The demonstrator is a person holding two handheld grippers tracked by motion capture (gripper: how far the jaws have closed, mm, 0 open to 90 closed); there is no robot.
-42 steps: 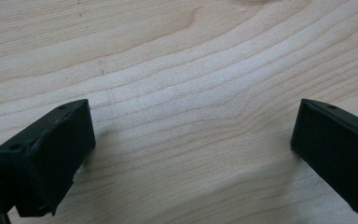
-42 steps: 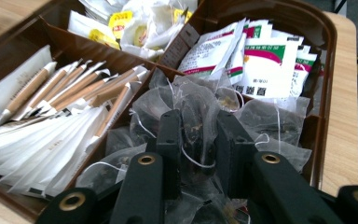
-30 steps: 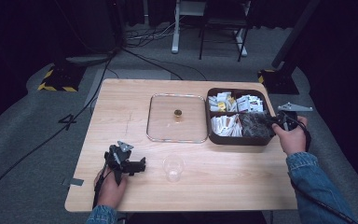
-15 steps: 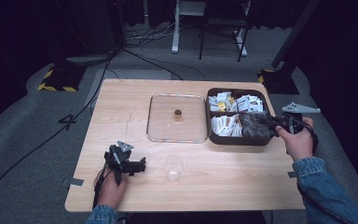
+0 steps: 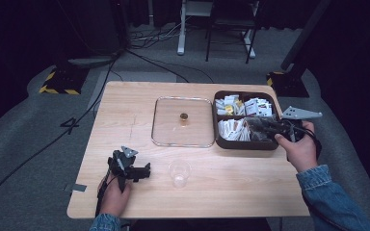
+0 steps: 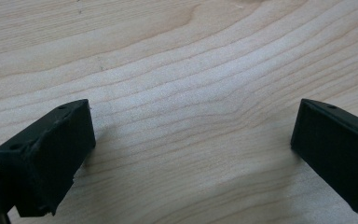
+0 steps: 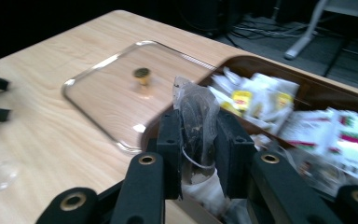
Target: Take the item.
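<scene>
currently, an entry for you, the operator
right gripper point(image 7: 196, 140): your jaws are clamped on a clear tea bag packet point(image 7: 196, 122), dark contents inside, held upright
packet location: in your grip at the near right edge of the brown box point(image 5: 221, 139), over its sachets point(image 7: 261, 100)
left gripper point(image 6: 191, 140): your jaws stand wide apart with nothing between them, lying low on the bare wooden table point(image 6: 182, 70) at the front left
glass lid point(image 5: 183, 121): flat on the table, just beside the box on its left, brass knob up
plastic cup point(image 5: 179, 172): upright, in front of the lid, near your left gripper, well apart from the box
step in hand: by my reading, you're lifting one packet clear of the box
next move: likely carry it left toward the cup; keep your clamp firm, since the film looks slippery, and clear the box wall and lid rim on the way
</scene>
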